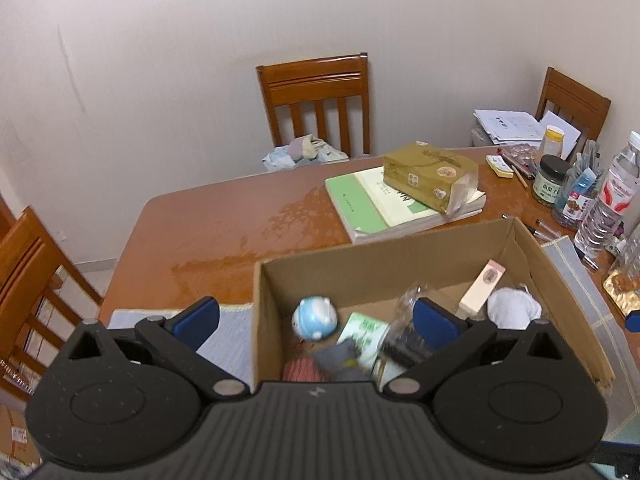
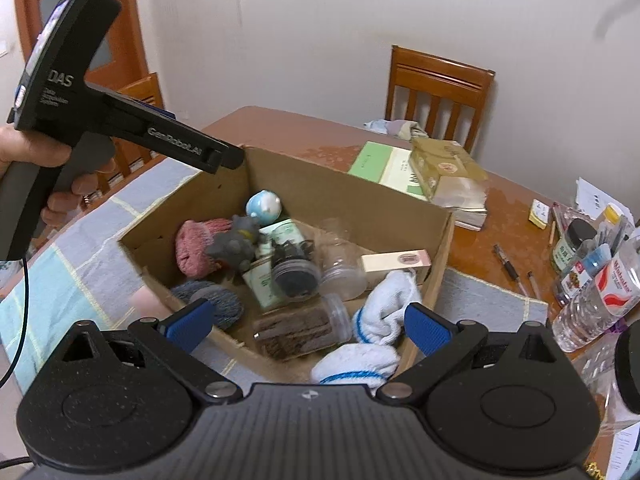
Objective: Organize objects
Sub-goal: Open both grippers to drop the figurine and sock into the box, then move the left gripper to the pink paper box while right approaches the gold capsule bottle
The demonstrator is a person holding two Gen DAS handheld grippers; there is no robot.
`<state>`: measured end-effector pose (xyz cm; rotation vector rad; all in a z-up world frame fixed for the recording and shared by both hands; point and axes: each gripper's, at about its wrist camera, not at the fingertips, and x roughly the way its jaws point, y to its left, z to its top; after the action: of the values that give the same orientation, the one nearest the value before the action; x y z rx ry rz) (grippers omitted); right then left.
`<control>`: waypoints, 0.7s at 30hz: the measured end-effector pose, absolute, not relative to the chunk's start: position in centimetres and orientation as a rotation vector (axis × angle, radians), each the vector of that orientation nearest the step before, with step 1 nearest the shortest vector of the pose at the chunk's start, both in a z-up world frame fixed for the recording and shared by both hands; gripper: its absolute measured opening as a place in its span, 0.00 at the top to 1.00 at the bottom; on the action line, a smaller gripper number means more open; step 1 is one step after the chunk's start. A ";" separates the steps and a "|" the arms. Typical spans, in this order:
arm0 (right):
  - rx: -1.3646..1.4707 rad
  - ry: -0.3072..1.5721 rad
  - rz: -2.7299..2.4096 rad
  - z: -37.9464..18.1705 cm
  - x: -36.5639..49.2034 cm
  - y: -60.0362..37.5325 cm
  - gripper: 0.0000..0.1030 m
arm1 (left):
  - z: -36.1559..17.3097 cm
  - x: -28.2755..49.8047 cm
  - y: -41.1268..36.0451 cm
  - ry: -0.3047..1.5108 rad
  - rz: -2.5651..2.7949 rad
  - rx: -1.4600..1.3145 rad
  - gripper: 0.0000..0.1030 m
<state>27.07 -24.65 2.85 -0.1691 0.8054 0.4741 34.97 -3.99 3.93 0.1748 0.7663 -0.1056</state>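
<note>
Both tongs, left and right, gape empty above the cardboard box of knitted, possibly woollen, bundles.

— What carries it all?

— A glossy reddish-brown wooden table, its finish blotchy near the middle. A pale blue-and-grey checked cloth mat covers the near part.

— And on the mat?

— An open brown cardboard box.

— What lies on the bare wood?

— A stack of green-and-cream paperback books, with a gold tissue pack on top. To the right there's a yellow sticky-note pad, a dark-lidded glass jar, a clear plastic water bottle with a red-and-white label, and dark pens lying loose just beside the mat.
</note>
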 end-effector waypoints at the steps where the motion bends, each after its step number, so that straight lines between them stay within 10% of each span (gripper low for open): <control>1: -0.166 0.807 0.487 2.7 26.7 -24.6 0.00 | 4.1 34.3 -3.7 0.768 -0.097 0.172 0.01; 21: -0.131 0.969 0.493 -4.0 21.1 -18.4 0.00 | -2.3 24.4 2.8 0.824 -0.044 0.102 0.01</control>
<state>21.05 -18.36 -3.96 -0.1312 0.9691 0.4933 24.43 2.82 -2.34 0.1021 0.8244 -0.0443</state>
